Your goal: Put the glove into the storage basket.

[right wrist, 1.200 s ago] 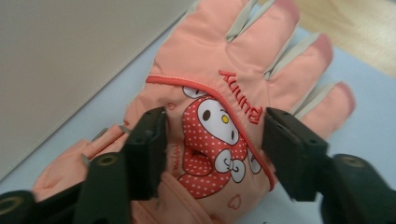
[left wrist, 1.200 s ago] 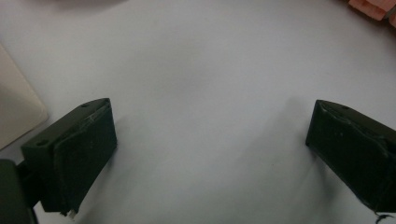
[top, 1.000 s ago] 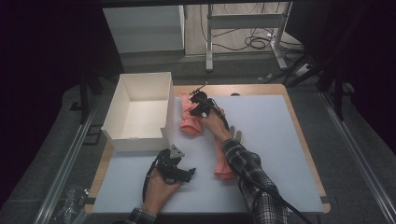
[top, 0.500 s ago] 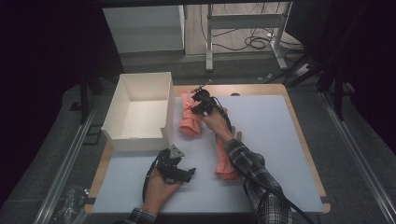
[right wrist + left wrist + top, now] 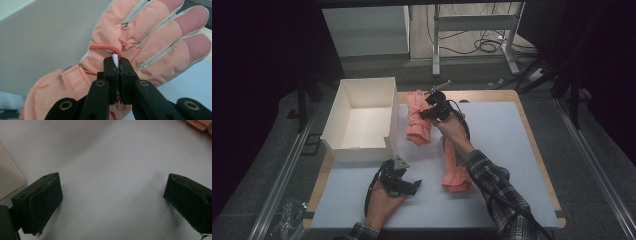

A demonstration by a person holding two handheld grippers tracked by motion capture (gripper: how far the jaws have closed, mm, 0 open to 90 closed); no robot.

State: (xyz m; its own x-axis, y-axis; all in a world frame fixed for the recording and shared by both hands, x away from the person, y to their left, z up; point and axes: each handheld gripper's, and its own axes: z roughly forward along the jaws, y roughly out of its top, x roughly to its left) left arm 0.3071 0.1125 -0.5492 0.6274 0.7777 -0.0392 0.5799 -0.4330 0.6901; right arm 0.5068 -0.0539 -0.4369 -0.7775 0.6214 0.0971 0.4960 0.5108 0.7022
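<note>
Two pink winter gloves lie on the white mat [image 5: 502, 150]. One glove [image 5: 417, 125] is beside the white box [image 5: 362, 120]; the other glove [image 5: 455, 172] lies partly under the right forearm. My right gripper [image 5: 432, 107] sits on the glove by the box. In the right gripper view its jaws [image 5: 119, 62] are shut on a small white tab [image 5: 115, 58] on the back of that glove [image 5: 150, 40]. My left gripper [image 5: 404, 186] rests low on the mat near the front. Its jaws [image 5: 112, 195] stand wide open over bare mat.
The open-topped white box has its corner at the left [image 5: 7, 180] of the left gripper view. A bit of pink glove [image 5: 200, 123] shows at that view's top right. The wooden table edge [image 5: 537, 150] frames the mat; cables and desk legs lie beyond.
The right gripper has shifted slightly on the glove by the box. The left gripper and the other glove have stayed where they were.
</note>
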